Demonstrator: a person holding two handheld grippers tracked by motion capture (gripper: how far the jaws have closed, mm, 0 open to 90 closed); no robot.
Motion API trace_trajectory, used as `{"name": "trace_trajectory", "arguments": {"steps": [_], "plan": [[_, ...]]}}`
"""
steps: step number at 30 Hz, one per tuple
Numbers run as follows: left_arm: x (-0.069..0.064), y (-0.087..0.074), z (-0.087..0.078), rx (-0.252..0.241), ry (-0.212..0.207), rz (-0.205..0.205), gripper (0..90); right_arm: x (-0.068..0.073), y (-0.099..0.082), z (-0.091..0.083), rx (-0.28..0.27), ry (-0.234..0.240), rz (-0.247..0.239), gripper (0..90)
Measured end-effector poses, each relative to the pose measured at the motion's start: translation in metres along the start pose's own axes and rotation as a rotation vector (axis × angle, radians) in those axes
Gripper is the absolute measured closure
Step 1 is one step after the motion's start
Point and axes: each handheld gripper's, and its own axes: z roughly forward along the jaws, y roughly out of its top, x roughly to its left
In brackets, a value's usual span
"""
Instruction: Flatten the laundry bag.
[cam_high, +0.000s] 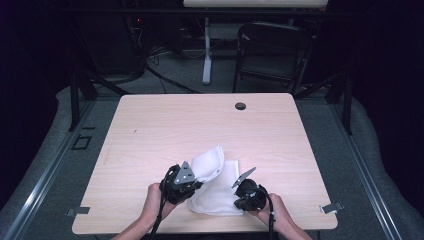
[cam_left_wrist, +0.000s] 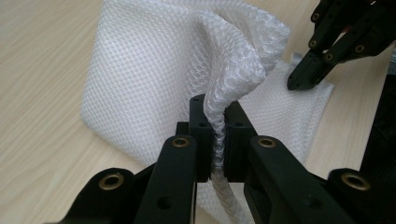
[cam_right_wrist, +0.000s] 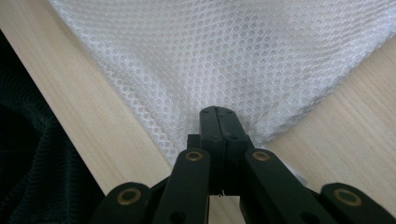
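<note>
On the left, the left gripper (cam_high: 192, 181) has its jaws pinched on a bunched fold of the white mesh cloth (cam_high: 216, 186), which lies near the front edge of the wooden table (cam_high: 165, 125), between the two hands. In the left gripper view the mesh (cam_left_wrist: 154, 70) rises from the tabletop into a rope-like ridge that runs straight down between the black jaws, so that side of the cloth is lifted and curled over while the rest lies flat. Toward the right, the right gripper (cam_high: 243, 194) sits at the cloth's near right corner; in the right gripper view its jaws are pressed fully together at the corner of the mesh (cam_right_wrist: 224, 60), and whether a thin edge is caught between them or they merely press beside it I cannot tell. The work looks like folding or spreading the cloth. The risks, as I judge them: the left grip holds a thick gather rather than a clean edge, so the fold may come out lopsided or the open weave may snag on the jaw tips; if the right corner is not truly held, pulling from the left would drag the whole cloth across the smooth table instead of folding it, perhaps toward the near edge.
</note>
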Motion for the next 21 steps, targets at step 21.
{"name": "trace_trajectory", "arguments": {"steps": [21], "plan": [[0.009,-0.030,-0.017,0.055,0.071,-0.099,84.9,-0.003,-0.002,-0.004,0.025,-0.072,-0.006,90.0]]}}
